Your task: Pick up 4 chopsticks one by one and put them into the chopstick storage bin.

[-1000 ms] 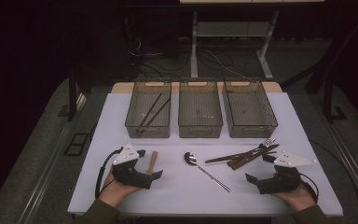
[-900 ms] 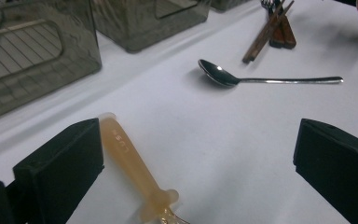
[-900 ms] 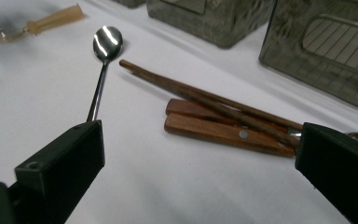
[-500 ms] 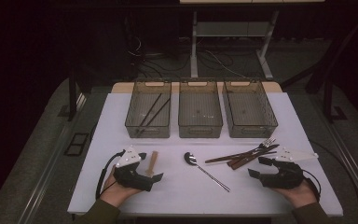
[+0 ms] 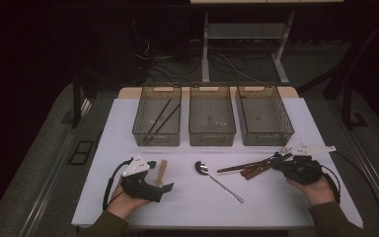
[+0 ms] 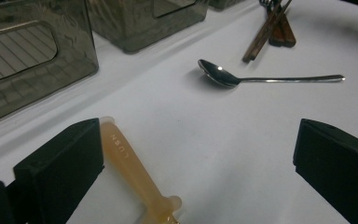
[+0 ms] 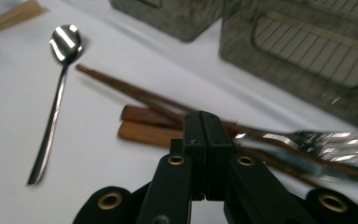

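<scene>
Moved: the right gripper [image 5: 282, 164] has slid up and toward 9 o'clock onto the utensil pile since a second ago, its jaws having just been closing; the left gripper [image 5: 164, 187] has kept its place.
Right jaws: pressed together with nothing between them, tips over the wooden handles [image 7: 142, 126].
Left jaws: spread wide, holding nothing; the tan handle [image 6: 133, 170] lies just inside one jaw.
Utensil pile: dark chopsticks [image 5: 242, 165], brown wooden handles and a fork [image 5: 284, 149], crossed at 3 o'clock on the white desk [image 5: 197, 202].
Spoon: a silver spoon [image 5: 217, 180] lies alone at the desk's centre, bowl toward 10 o'clock.
Containers: three smoky bins at 12 o'clock; the left bin [image 5: 157, 121] holds dark chopsticks, while the middle bin [image 5: 212, 121] and right bin [image 5: 264, 121] look bare.
Hard to read: the fork tines are blurred in the right gripper view; the tan handle's near end is cut off.
</scene>
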Demonstrator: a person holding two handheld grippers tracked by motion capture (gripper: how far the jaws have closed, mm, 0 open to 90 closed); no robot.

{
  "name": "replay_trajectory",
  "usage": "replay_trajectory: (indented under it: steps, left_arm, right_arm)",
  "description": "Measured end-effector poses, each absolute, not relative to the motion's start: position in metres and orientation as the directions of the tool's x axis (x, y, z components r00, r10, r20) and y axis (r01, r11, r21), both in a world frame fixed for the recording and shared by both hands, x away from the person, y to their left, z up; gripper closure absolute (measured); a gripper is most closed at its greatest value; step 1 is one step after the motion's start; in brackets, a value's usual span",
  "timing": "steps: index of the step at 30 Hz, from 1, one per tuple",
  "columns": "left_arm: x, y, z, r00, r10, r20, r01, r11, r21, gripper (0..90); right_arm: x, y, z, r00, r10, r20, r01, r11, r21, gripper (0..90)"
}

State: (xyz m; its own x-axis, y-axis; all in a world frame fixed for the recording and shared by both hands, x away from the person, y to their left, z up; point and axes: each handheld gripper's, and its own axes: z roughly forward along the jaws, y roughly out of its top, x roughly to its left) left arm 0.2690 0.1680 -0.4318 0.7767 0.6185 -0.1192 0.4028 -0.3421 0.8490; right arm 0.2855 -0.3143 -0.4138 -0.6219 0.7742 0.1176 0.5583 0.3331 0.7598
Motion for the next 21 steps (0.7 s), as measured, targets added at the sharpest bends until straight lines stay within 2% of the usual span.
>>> replay_trajectory:
  steps: [11, 21]
  left_arm:
    - [0.270, 0.167, -0.432, 0.778, 0.617, -0.118, 0.414, -0.362, 0.835, 2.1]
    - [0.269, 0.168, -0.434, 0.774, 0.622, -0.115, 0.415, -0.362, 0.835, 2.0]
  right_arm:
    - [0.321, -0.318, -0.405, -0.591, 0.803, 0.079, 0.568, 0.345, 0.747, 88.7]
    - [0.346, -0.327, -0.419, -0.557, 0.828, 0.056, 0.621, 0.371, 0.690, 88.7]
